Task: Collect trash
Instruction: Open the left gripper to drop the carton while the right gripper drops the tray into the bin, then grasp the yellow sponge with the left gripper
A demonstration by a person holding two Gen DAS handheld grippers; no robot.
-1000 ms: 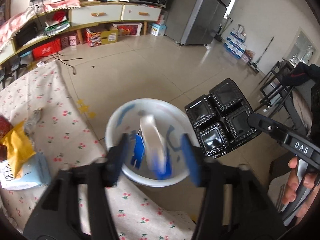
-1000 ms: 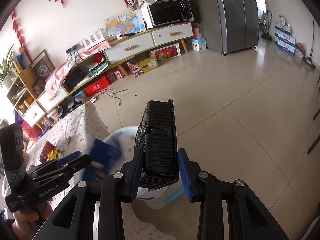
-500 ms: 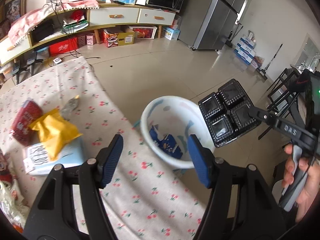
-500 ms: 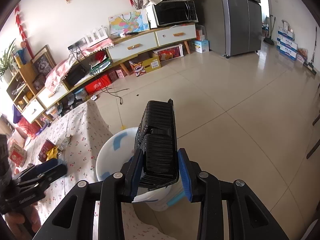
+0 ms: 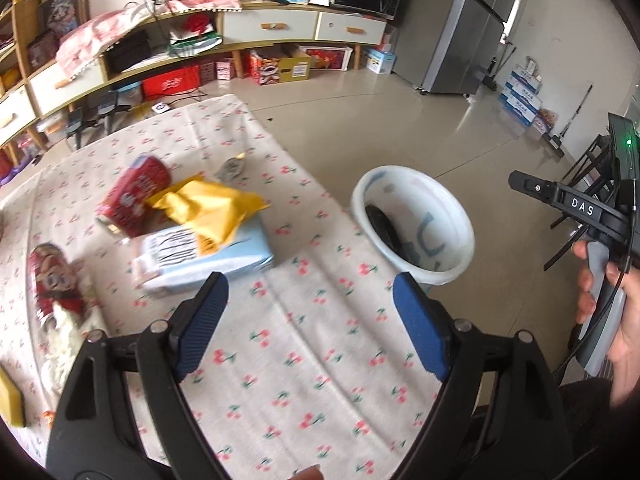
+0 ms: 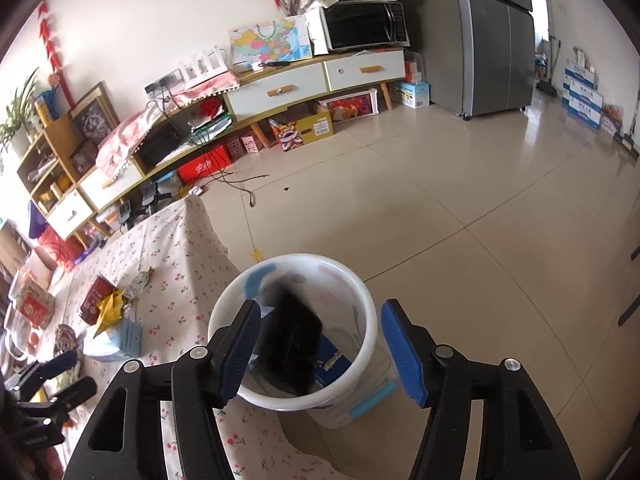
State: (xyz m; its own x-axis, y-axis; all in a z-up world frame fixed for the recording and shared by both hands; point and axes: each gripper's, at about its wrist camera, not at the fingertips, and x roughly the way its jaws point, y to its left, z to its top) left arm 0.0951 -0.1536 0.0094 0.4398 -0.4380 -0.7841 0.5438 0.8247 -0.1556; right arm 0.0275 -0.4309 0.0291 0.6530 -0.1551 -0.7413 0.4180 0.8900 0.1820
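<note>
I see my right hand-held gripper [image 6: 316, 348] spread wide, empty, above the white bucket [image 6: 362, 308]; the black plastic tray [image 6: 290, 344], blurred, seems to lie inside it. My left hand-held gripper [image 5: 310, 322] gapes over the worktop [image 5: 304, 380], near the yellow wrapper [image 5: 208, 208].

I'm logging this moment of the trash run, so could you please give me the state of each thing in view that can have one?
left gripper: open, empty, over the tablecloth.
right gripper: open, empty, above the bin.
white bin: upright beside the table, uncovered.
black tray: inside the bin, tilted, blurred.
yellow bag: crumpled, on the blue pack.
blue pack: lying flat on the table.
red can: on its side.
</note>
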